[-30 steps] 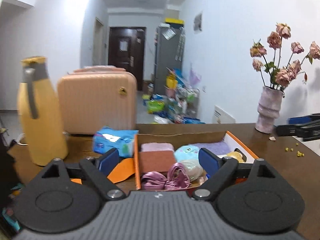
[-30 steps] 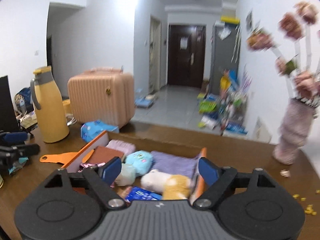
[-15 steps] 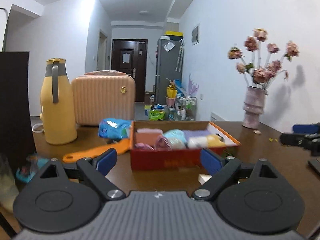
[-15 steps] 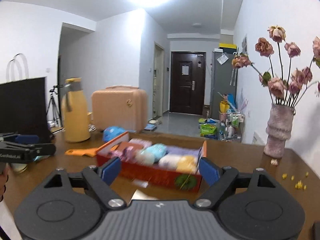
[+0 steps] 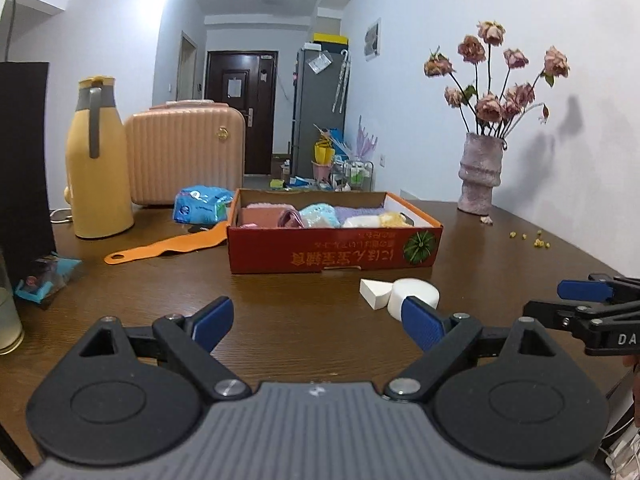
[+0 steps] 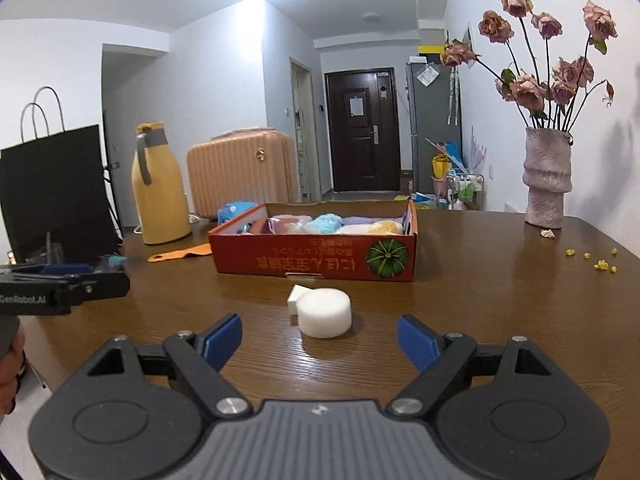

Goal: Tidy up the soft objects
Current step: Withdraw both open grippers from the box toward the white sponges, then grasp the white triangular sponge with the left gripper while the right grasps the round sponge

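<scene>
A red cardboard box [image 5: 332,254] [image 6: 312,262] stands mid-table, filled with several soft things: pink, teal, purple, white and yellow. A white round sponge [image 6: 325,313] [image 5: 414,295] and a white wedge sponge [image 6: 298,297] [image 5: 374,291] lie on the table in front of the box. My left gripper [image 5: 316,324] is open and empty, low over the table, left of the sponges. My right gripper [image 6: 320,340] is open and empty, just short of the round sponge. Each gripper shows at the edge of the other's view.
A yellow jug [image 5: 98,160], a peach suitcase [image 5: 184,156], a blue tissue pack [image 5: 202,208] and an orange strap [image 5: 164,246] lie left of the box. A black bag [image 6: 52,188] stands far left. A vase of dried roses [image 6: 546,176] stands right, with yellow crumbs [image 6: 600,264] nearby.
Both grippers have pulled back from above the box and dropped low towards the table's near edge. The two white sponges have come into view. Both stay open.
</scene>
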The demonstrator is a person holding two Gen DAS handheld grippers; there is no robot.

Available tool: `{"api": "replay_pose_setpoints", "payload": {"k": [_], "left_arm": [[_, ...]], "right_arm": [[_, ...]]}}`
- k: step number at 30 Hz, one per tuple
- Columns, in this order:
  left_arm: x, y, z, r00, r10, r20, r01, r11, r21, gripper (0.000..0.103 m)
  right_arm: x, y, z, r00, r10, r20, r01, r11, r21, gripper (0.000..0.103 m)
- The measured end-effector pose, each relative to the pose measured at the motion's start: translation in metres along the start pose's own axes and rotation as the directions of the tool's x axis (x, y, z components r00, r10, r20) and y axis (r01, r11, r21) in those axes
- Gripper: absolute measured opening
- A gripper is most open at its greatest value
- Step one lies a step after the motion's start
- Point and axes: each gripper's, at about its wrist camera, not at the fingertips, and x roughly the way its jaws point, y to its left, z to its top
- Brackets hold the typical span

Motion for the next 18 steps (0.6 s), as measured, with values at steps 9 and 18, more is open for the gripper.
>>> {"api": "replay_pose_setpoints", "payload": {"k": [9,18], "left_arm": [[0.056,0.011,-0.004,0.995,0.009,-0.101,-0.011,1.0,-0.016,0.092],[0.122,0.012,0.002,0.986,-0.016,-0.165,0.018,1.0,0.009,0.092]], "right_arm": [[0.067,-0.006,0.003,0.995,-0.003,-0.099,0.003,1.0,0.001,0.085],[0.161,-0.005,0.02,0.983,0.023,-0.18,-0.025,1.0,-0.012,0.075]]}}
